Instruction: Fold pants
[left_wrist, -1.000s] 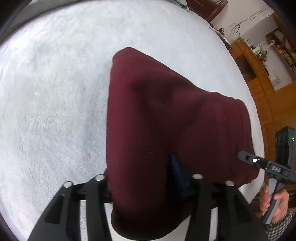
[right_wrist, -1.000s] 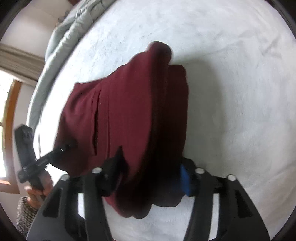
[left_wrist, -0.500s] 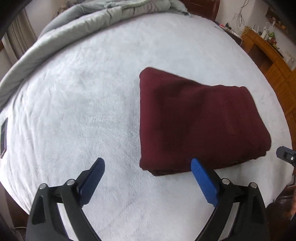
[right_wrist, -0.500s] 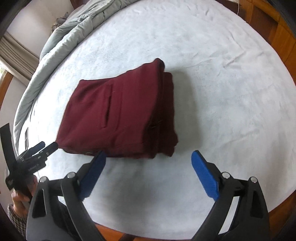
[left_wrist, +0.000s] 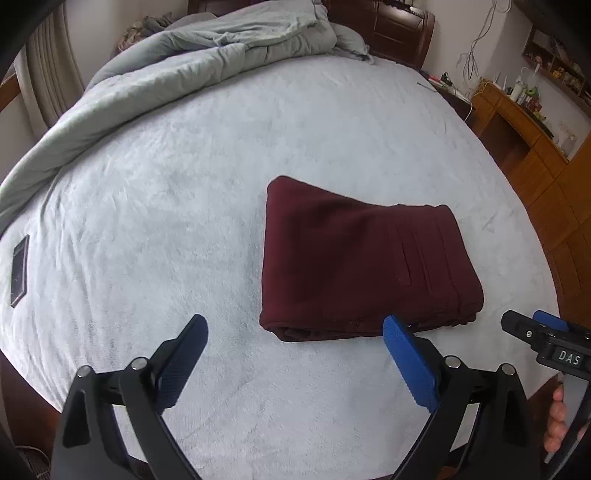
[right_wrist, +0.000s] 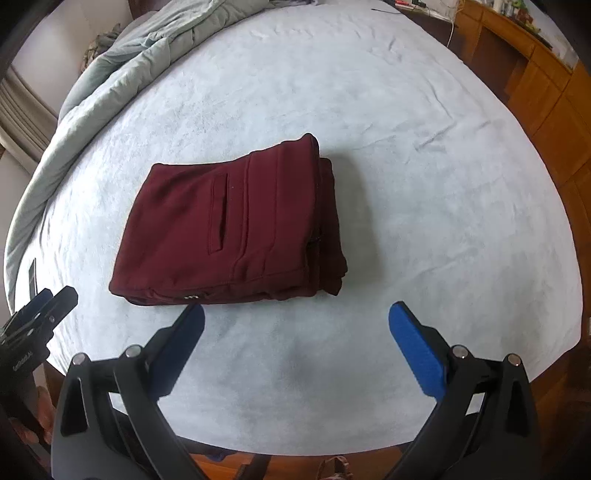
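Note:
The maroon pants (left_wrist: 354, 258) lie folded into a compact rectangle on the pale blue bed cover (left_wrist: 184, 206), back pocket facing up. They also show in the right wrist view (right_wrist: 229, 225). My left gripper (left_wrist: 295, 332) is open and empty, held above the bed just short of the pants' near edge. My right gripper (right_wrist: 295, 314) is open and empty, also just short of the near edge. The right gripper shows at the right edge of the left wrist view (left_wrist: 543, 339), and the left gripper at the left edge of the right wrist view (right_wrist: 40, 310).
A rumpled grey duvet (left_wrist: 207, 55) lies along the far left side of the bed. A phone (left_wrist: 19, 271) lies on the cover at the left. Wooden cabinets (left_wrist: 535, 155) stand to the right, past the bed's edge.
Both grippers let go of the pants, opened, and pulled back and up. The pants now lie flat and folded on the bed.

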